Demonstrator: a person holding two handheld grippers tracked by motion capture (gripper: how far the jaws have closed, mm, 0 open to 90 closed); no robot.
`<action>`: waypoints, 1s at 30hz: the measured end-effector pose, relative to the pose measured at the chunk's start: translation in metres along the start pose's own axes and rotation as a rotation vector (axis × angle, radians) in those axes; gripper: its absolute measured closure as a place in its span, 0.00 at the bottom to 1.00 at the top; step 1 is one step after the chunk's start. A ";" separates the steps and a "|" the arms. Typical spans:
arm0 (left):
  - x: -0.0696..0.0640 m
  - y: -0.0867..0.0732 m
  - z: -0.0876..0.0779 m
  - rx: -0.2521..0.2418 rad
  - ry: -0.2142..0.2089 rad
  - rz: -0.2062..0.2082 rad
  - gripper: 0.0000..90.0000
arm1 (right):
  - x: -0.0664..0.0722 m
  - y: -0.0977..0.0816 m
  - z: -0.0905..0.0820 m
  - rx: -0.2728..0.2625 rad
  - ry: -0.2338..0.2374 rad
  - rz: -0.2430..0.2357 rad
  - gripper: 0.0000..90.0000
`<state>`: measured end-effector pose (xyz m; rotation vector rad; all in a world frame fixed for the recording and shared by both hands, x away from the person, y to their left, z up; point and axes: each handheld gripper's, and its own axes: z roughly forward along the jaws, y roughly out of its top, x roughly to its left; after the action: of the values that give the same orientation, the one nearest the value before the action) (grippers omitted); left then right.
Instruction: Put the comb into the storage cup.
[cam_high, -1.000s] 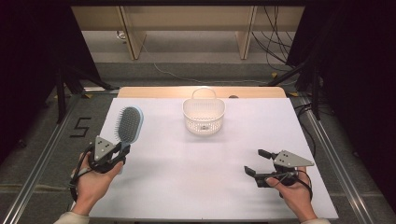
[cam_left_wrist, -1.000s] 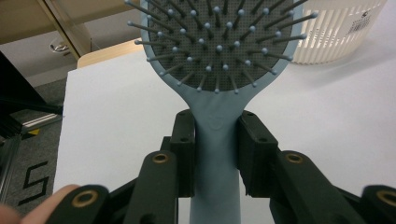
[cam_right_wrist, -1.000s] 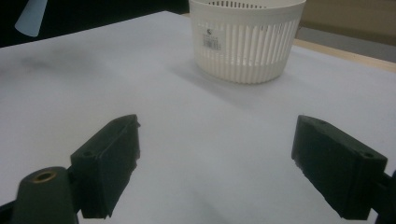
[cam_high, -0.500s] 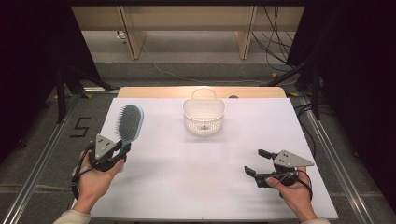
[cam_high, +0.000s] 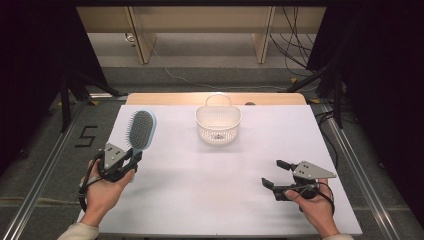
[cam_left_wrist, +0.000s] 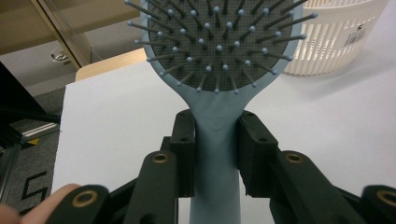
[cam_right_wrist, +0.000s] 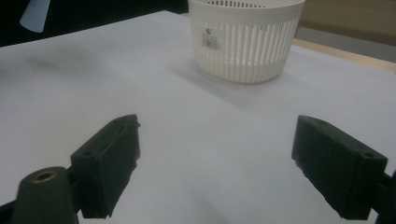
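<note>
With the left gripper (cam_left_wrist: 215, 140) clamping the blue hairbrush (cam_high: 140, 129) by its handle and the right gripper (cam_high: 276, 174) wide and empty, the likely next move carries the brush right to the white basket (cam_high: 218, 125).

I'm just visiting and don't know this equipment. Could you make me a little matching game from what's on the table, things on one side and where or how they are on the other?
Things:
1. hairbrush
2. basket
3. left gripper
4. right gripper

States:
A. white, standing at the far middle of the table
B. fingers spread apart, nothing between them
C. pale blue, bristles facing up, held by its handle
D. fingers closed on a handle

Pairs: 1-C, 2-A, 3-D, 4-B
</note>
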<state>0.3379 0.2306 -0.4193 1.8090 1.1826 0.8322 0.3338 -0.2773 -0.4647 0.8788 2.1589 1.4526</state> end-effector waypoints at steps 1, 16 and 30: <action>0.000 0.000 0.000 -0.001 0.000 -0.001 0.78 | 0.000 0.000 0.000 0.001 0.000 0.002 0.18; -0.002 0.004 0.002 -0.014 -0.001 0.003 0.78 | 0.000 0.000 0.000 -0.003 0.001 -0.002 0.18; -0.002 0.007 0.003 -0.020 0.000 0.006 0.78 | 0.000 0.000 0.000 -0.001 0.001 0.003 0.18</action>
<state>0.3430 0.2259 -0.4148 1.7969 1.1654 0.8440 0.3338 -0.2776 -0.4645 0.8820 2.1584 1.4551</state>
